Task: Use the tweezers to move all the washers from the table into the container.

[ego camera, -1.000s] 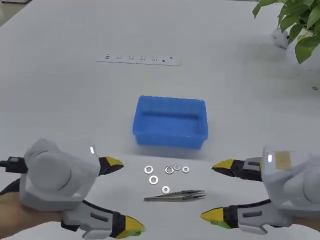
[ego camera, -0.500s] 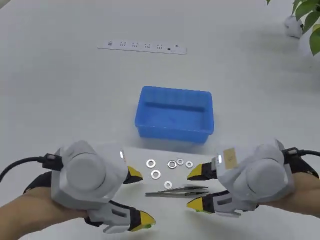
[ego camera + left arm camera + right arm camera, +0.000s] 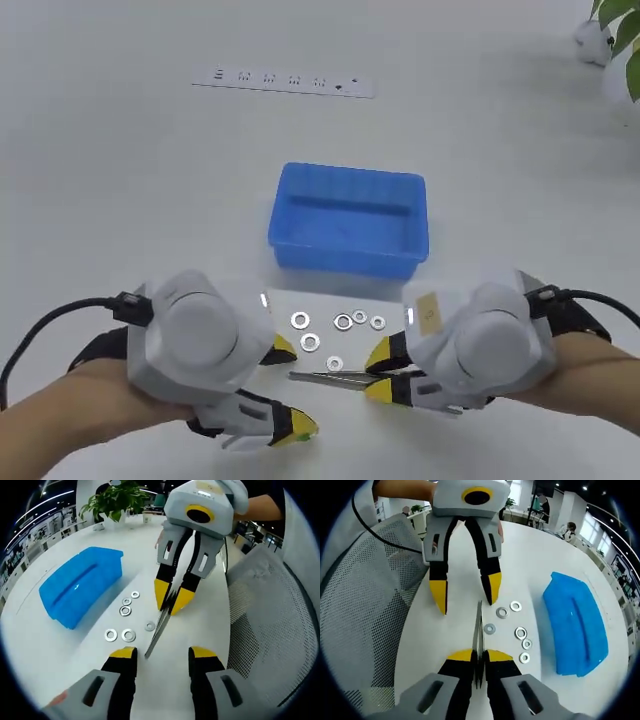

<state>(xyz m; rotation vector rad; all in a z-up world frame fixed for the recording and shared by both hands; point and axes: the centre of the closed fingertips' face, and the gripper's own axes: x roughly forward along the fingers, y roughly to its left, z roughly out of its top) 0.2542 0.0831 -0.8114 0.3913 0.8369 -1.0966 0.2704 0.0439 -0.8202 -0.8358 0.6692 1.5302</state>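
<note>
Thin metal tweezers (image 3: pixel 328 378) lie on the white table in front of a blue container (image 3: pixel 348 220). Several steel washers (image 3: pixel 343 322) are scattered between the two. My right gripper (image 3: pixel 378 372) is shut on the tweezers' right end; in the right gripper view the tweezers (image 3: pixel 479 625) run forward from between its yellow tips (image 3: pixel 479 659). My left gripper (image 3: pixel 292 388) stands open at the tweezers' left end, touching nothing. In the left gripper view its jaws (image 3: pixel 162 655) straddle the tweezers' tip (image 3: pixel 150 647), with washers (image 3: pixel 128 635) and the container (image 3: pixel 80 585) to the left.
A white power strip (image 3: pixel 283 81) lies at the back of the table. Plant leaves (image 3: pixel 622 45) hang over the far right corner. A grey mesh chair (image 3: pixel 270 610) stands at the near table edge. A black cable (image 3: pixel 50 325) trails from the left gripper.
Both grippers have moved inward toward the tweezers. The right gripper, open a second ago, has shut on the tweezers' right end. The head camera has also shifted.
</note>
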